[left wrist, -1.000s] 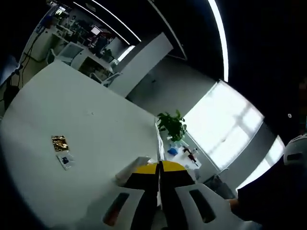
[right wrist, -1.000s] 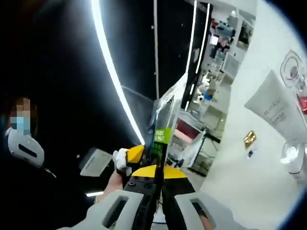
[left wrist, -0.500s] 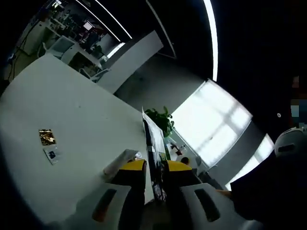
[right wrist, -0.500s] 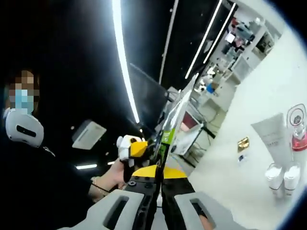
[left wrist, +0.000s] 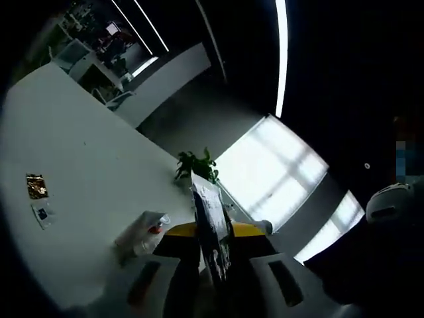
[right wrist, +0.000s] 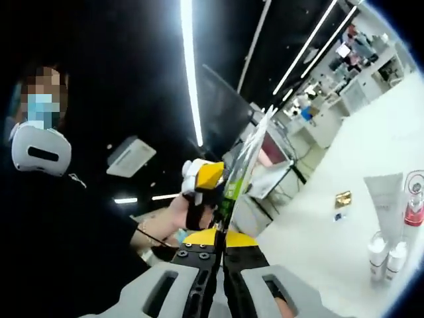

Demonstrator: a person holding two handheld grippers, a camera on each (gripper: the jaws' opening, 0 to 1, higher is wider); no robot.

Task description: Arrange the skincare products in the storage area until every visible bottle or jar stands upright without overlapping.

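Both tongs, left tongs (left wrist: 213,244) and right tongs (right wrist: 218,240), still pinch one flat packet (right wrist: 244,162) now lifted higher, leaving bottles (right wrist: 385,255) waiting on the bench (right wrist: 318,232).

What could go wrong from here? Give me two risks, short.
1. The left gripper and the right gripper are both shut on the same thin packet, held up off the table. Pulling apart could tear it or let it slip free.
2. The small white bottles stand close together beside the red-capped bottle. A careless return could topple them.
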